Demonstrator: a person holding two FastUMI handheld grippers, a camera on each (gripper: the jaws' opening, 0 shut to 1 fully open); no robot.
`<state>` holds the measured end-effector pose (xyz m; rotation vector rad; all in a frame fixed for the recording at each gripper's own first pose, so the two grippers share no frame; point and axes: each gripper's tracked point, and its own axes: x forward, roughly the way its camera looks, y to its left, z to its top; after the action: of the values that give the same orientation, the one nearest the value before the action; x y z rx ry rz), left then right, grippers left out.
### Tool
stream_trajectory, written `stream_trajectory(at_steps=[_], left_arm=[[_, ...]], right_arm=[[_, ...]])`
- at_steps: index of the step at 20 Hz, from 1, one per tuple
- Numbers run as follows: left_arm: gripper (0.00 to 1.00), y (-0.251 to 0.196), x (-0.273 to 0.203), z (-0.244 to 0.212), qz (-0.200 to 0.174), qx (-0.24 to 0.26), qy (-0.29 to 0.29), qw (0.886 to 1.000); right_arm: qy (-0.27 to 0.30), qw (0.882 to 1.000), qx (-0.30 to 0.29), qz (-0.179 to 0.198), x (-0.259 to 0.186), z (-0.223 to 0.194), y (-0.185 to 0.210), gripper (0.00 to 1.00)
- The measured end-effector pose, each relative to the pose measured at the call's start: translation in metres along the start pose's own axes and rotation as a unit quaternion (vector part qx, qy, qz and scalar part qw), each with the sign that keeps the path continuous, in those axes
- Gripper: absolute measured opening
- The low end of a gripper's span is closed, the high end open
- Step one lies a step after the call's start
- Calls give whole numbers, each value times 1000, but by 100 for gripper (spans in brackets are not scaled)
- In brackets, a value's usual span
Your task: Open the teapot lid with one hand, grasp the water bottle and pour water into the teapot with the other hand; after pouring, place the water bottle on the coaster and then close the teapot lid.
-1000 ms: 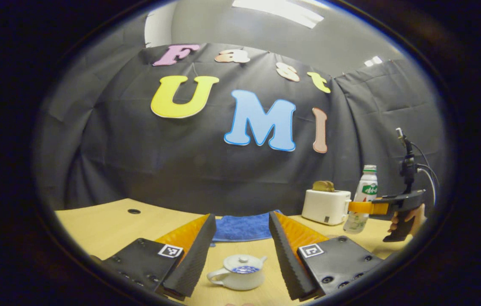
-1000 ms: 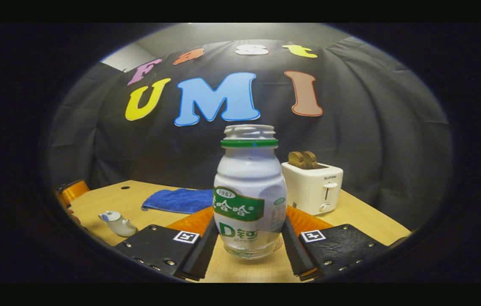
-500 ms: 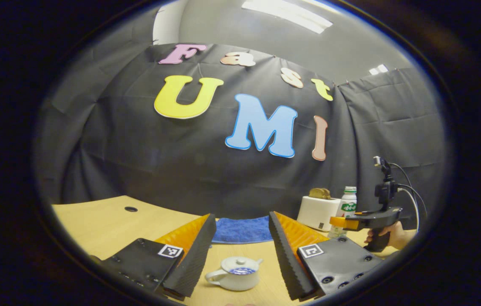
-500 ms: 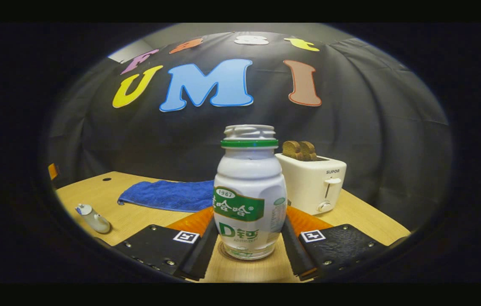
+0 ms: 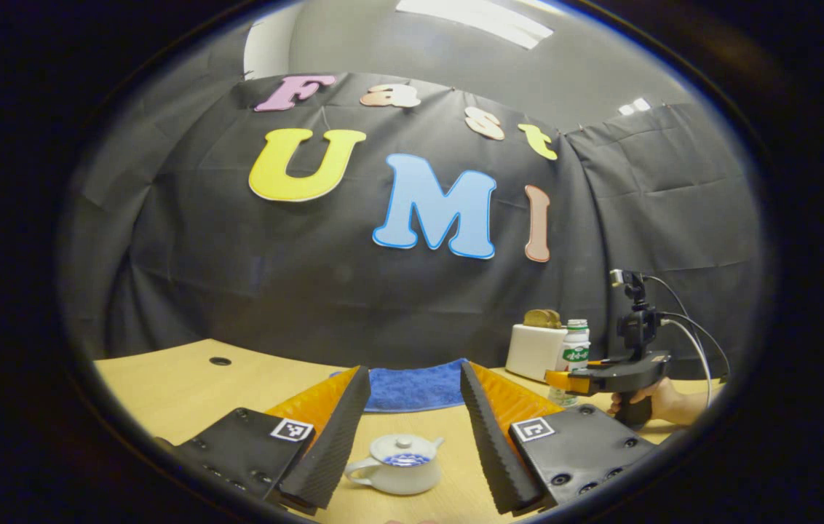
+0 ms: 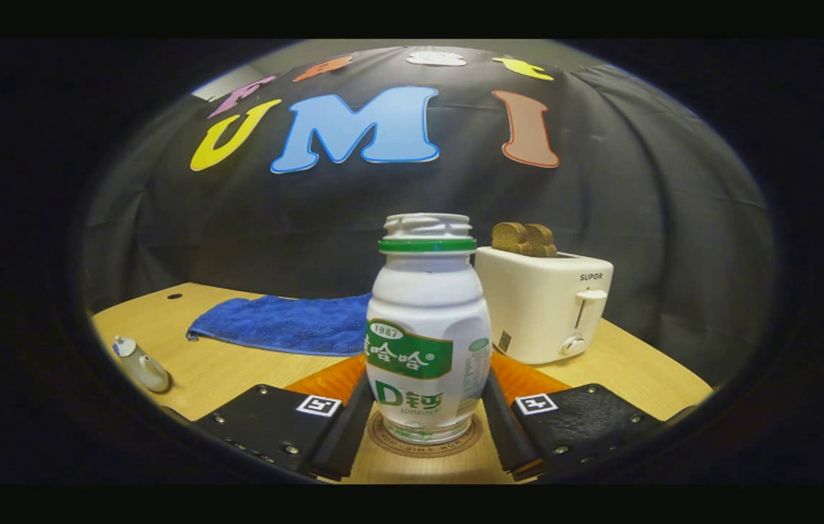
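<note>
A small white teapot with blue markings stands on the wooden table, its lid on, low between the spread fingers of my left gripper, which is open and holds nothing. The teapot also shows far left in the right gripper view. My right gripper is shut on the white water bottle, which has a green label and no cap. The bottle stands upright with its base on or just above a round brown coaster. In the left gripper view, the bottle and right gripper are far right.
A white toaster with bread slices stands right behind the bottle. A blue towel lies at the back of the table. A hand holds the right gripper's handle. A cable hole is at far left.
The right gripper has carried the bottle down and away from the teapot, toward the toaster; the coaster now shows under the bottle. The left gripper stays open over the lidded teapot.
</note>
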<state>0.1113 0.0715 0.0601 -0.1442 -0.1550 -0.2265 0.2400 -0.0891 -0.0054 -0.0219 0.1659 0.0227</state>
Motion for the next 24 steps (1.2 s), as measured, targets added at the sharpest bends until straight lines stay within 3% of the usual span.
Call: stream_trajectory(at_steps=[6, 8, 10, 12, 13, 14, 19, 24], left_arm=[[84, 2, 0, -2, 2, -2, 4, 1000], [84, 3, 2, 0, 3, -1, 2, 1000], [84, 4, 1, 0, 6, -1, 0, 1000], [84, 6, -1, -1, 9, -2, 0, 1000], [84, 6, 1, -2, 11, -2, 1, 1000], [85, 6, 1, -3, 14, 0, 2, 1000], [99, -6, -15, -28, 27, -2, 50, 998], [96, -52, -56, -57, 45, 1, 85, 995]], right_arm=[[1, 1000, 2, 1, -3, -1, 0, 72], [-5, 1000, 7, -7, -5, 1, -4, 76], [-13, 1000, 9, -11, -9, 5, -6, 100], [-13, 1000, 3, -16, -19, 6, -5, 99], [-12, 1000, -1, -18, -27, 5, -5, 84], [-13, 1000, -2, -16, -38, 7, -2, 99], [-51, 998, -1, -32, -131, 19, 8, 99], [-50, 999, -10, -15, -198, -12, 64, 98]])
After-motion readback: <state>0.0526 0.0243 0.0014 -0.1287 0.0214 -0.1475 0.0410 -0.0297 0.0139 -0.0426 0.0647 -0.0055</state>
